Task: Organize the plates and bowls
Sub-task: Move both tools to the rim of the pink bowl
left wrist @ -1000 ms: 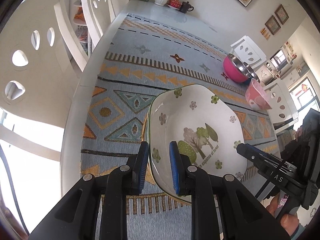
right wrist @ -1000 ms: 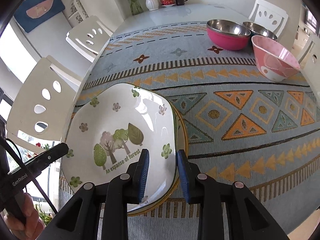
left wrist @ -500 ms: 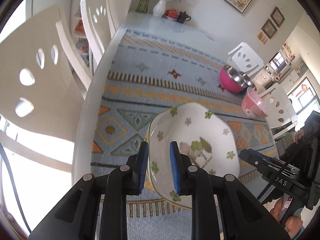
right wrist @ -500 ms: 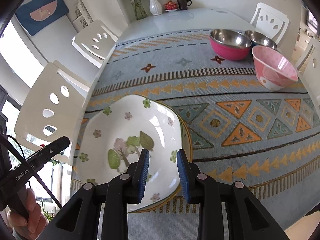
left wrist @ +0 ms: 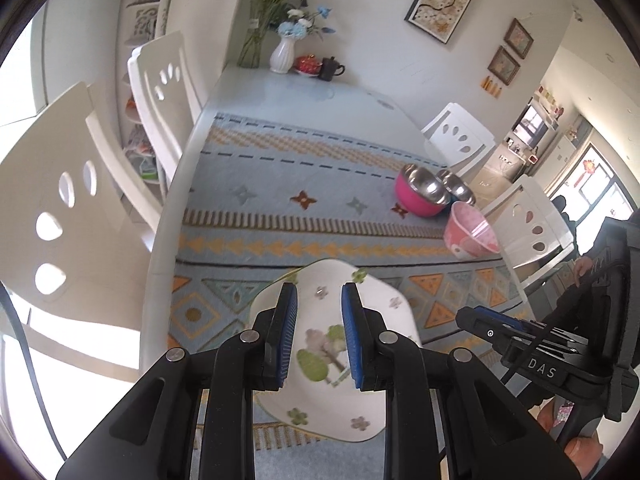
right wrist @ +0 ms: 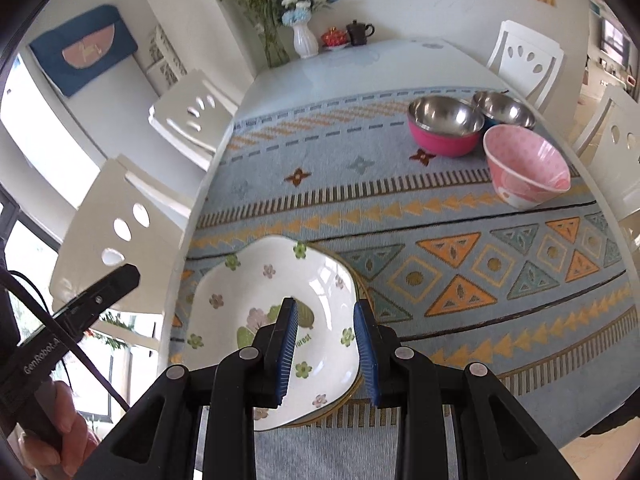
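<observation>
Left wrist view: my left gripper [left wrist: 319, 334] is staying open, holding nothing, with the flower plate [left wrist: 340, 376] lying under its fingers. My right gripper [right wrist: 325, 350] is hanging open over the same plate on the table [right wrist: 440, 208].

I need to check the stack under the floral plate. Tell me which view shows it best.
The right wrist view: beside the floral plate, yellow rims of the plates beneath show along its right and lower edges. The left wrist view shows only the floral plate, blurred, partly hidden by the left tool; no lower rims visible.
</observation>
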Demonstrator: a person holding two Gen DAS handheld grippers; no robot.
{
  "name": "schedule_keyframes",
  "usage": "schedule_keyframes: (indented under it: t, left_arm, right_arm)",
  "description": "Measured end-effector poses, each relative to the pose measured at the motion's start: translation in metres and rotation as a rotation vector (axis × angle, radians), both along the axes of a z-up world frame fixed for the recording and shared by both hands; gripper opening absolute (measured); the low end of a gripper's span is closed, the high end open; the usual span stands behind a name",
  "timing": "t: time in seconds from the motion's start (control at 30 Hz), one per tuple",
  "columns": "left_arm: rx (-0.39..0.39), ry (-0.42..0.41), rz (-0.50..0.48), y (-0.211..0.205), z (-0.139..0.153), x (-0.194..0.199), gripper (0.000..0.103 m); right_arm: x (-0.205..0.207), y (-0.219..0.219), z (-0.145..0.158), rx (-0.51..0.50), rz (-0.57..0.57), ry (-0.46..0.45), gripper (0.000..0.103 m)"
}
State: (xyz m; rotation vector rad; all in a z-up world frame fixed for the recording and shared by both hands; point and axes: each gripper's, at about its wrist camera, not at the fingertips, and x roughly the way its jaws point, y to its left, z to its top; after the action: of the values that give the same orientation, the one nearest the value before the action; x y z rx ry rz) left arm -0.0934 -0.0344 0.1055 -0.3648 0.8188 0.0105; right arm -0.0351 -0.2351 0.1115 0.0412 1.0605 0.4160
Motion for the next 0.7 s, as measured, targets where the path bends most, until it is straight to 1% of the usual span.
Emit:
schedule_keyframes:
  t: [0.23,0.4,0.5,0.6,0.7]
  left_arm:
    - [0.031,-0.034,-0.021,-0.025,0.022,0.015,0.02]
    - [0.038,-0.042,-0.004,-0.046,0.03,0.037,0.02]
    - [0.013,-0.029,0.011,-0.062,0.031,0.056,0.02]
    - [0.002,-0.02,0.024,-0.08,0.031,0.072,0.02]
    - [0.007,-0.01,0.025,-0.099,0.029,0.086,0.02]
  right_arm:
    - [0.014,-0.018,0.019,0.042,-0.014,-0.041,0.028]
    - [0.038,-0.047,0.037,0.089,-0.028,-0.092,0.028]
    - [0.059,-0.066,0.041,0.081,-0.011,-0.082,0.028]
    - [0.079,-0.083,0.038,0.077,-0.004,-0.063,0.028]
    - [0.097,-0.097,0.032,0.087,0.007,-0.027,0.028]
